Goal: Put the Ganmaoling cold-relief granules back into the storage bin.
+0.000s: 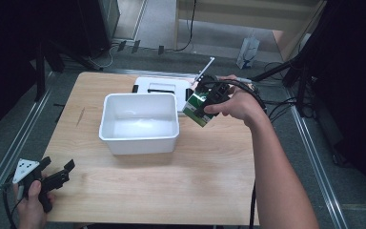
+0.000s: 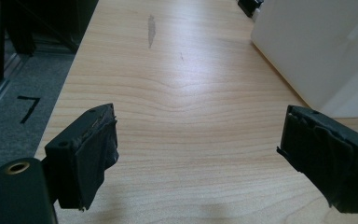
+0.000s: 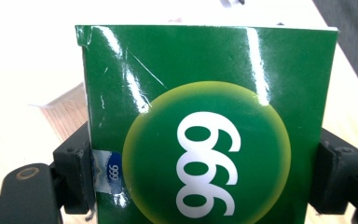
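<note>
A green box [image 1: 195,107] with a yellow circle and white "999" print [image 3: 209,140] is held above the table, just right of the white bin [image 1: 139,123]. My right gripper [image 1: 208,104] is shut on it, one jaw on each side of the box in the right gripper view. The box hangs tilted next to the bin's right rim. My left gripper [image 1: 57,171] rests at the table's front left corner, held by a hand. Its taped jaws stand wide apart over bare wood [image 2: 200,140] with nothing between them.
The white bin looks empty inside. Behind it lies a white flat device [image 1: 162,87] with black marks. The bin's white wall [image 2: 317,51] rises at the right of the left gripper view. Cables and stands crowd the floor right of the table.
</note>
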The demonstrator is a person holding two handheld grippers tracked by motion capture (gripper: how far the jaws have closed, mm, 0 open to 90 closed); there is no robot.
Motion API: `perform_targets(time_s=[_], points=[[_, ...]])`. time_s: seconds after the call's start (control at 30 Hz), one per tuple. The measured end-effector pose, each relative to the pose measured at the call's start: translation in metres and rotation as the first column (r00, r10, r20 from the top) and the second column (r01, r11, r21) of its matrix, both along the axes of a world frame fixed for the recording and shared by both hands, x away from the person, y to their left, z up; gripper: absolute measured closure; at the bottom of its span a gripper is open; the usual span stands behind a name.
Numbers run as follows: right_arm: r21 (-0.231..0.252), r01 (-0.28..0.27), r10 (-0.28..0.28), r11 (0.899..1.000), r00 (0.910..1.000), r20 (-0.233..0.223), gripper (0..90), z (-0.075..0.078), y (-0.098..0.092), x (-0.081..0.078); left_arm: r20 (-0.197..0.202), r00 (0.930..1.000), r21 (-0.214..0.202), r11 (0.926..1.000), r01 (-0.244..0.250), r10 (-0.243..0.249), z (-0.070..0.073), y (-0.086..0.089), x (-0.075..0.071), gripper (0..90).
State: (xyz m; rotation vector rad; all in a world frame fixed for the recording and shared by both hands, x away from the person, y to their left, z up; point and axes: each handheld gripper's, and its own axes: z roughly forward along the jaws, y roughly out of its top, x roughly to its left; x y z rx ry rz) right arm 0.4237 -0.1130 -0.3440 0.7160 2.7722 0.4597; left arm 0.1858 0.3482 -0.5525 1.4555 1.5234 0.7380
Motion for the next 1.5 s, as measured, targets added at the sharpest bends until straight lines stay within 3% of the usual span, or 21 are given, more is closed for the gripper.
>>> perform_targets(time_s=[0.1,0.2,0.27,0.33,0.47,0.5,0.53,0.67,0.8,0.93,1.0,1.03,1.07,1.13,1.17,1.23,1.33,1.37,1.4,1.43,1.5], points=[[0.006,-0.037,0.037,0.999,0.9992,0.017,16.1,0.001,0.005,-0.001,-0.001,1.0000,0.000,1.0000,0.000,0.000,0.000,0.000,0.000,11.4],[0.009,-0.144,0.144,0.989,0.9879,0.057,16.0,0.004,0.015,-0.004,0.000,1.0000,-0.001,1.0000,0.001,-0.001,0.000,0.000,0.000,11.4],[0.009,-0.162,0.161,0.987,0.9850,0.062,16.0,0.004,0.018,-0.004,0.000,1.0000,-0.002,1.0000,0.001,-0.001,0.000,0.000,0.000,11.4],[-0.014,-0.203,0.203,0.979,0.9752,0.087,16.0,0.008,0.027,-0.005,0.002,1.0000,-0.004,1.0000,0.000,0.000,0.000,0.000,0.000,11.4],[-0.016,-0.230,0.230,0.973,0.9690,0.090,16.0,0.011,0.035,-0.006,0.001,1.0000,-0.004,1.0000,0.000,0.000,0.000,0.000,0.000,11.4],[-0.021,-0.253,0.254,0.967,0.9624,0.097,16.0,0.013,0.041,-0.007,0.001,1.0000,-0.003,1.0000,0.001,-0.001,0.000,0.000,0.000,11.4],[-0.021,-0.253,0.254,0.967,0.9624,0.097,16.0,0.013,0.041,-0.007,0.001,1.0000,-0.003,1.0000,0.001,-0.001,0.000,0.000,0.000,11.4],[-0.032,-0.296,0.298,0.955,0.9487,0.106,15.9,0.016,0.055,-0.009,0.002,1.0000,-0.003,1.0000,0.000,0.000,0.000,0.000,0.000,11.4],[-0.044,-0.345,0.348,0.938,0.9301,0.118,15.9,0.016,0.071,-0.010,0.004,1.0000,-0.006,1.0000,-0.001,0.001,0.000,0.000,0.000,11.4],[-0.052,-0.364,0.368,0.930,0.9227,0.116,15.9,0.014,0.081,-0.011,0.003,1.0000,-0.005,1.0000,0.000,0.000,0.000,0.001,0.000,11.5],[-0.057,-0.395,0.399,0.917,0.9095,0.117,15.8,0.011,0.089,-0.012,0.004,1.0000,-0.004,1.0000,0.001,-0.001,0.000,0.001,0.000,11.5],[-0.057,-0.395,0.399,0.917,0.9095,0.117,15.8,0.011,0.089,-0.012,0.004,1.0000,-0.004,1.0000,0.001,-0.001,0.000,0.001,0.000,11.5],[-0.064,-0.410,0.415,0.910,0.9030,0.112,15.8,0.008,0.094,-0.012,0.005,1.0000,-0.005,1.0000,0.002,-0.002,0.000,0.001,0.000,11.5],[-0.067,-0.412,0.417,0.909,0.9020,0.111,15.8,0.007,0.097,-0.012,0.005,1.0000,-0.005,1.0000,0.002,-0.002,0.000,0.001,0.000,11.6],[-0.069,-0.427,0.432,0.902,0.8957,0.106,15.8,0.004,0.101,-0.012,0.007,1.0000,-0.005,1.0000,0.002,-0.002,0.000,0.001,0.000,11.5],[-0.071,-0.432,0.438,0.899,0.8934,0.102,15.8,0.003,0.102,-0.012,0.008,1.0000,-0.004,1.0000,0.002,-0.002,0.000,0.001,0.000,11.6],[-0.101,-0.457,0.466,0.884,0.8798,0.095,15.8,-0.004,0.107,-0.012,0.005,1.0000,-0.004,1.0000,0.006,-0.006,0.000,0.001,-0.001,11.6],[-0.101,-0.457,0.466,0.884,0.8798,0.095,15.8,-0.004,0.107,-0.012,0.007,1.0000,-0.005,1.0000,0.005,-0.005,0.000,0.001,-0.001,11.6],[-0.121,-0.468,0.479,0.875,0.8732,0.088,15.7,-0.008,0.109,-0.012,0.007,1.0000,-0.004,1.0000,0.005,-0.005,0.000,0.001,-0.001,11.6],[-0.121,-0.468,0.479,0.875,0.8732,0.088,15.7,-0.008,0.109,-0.012,0.007,1.0000,-0.004,1.0000,0.005,-0.005,0.000,0.001,-0.001,11.6],[-0.140,-0.483,0.495,0.864,0.8656,0.073,15.7,-0.013,0.110,-0.012,0.008,1.0000,-0.004,1.0000,0.005,-0.005,0.000,0.001,-0.001,11.6]])
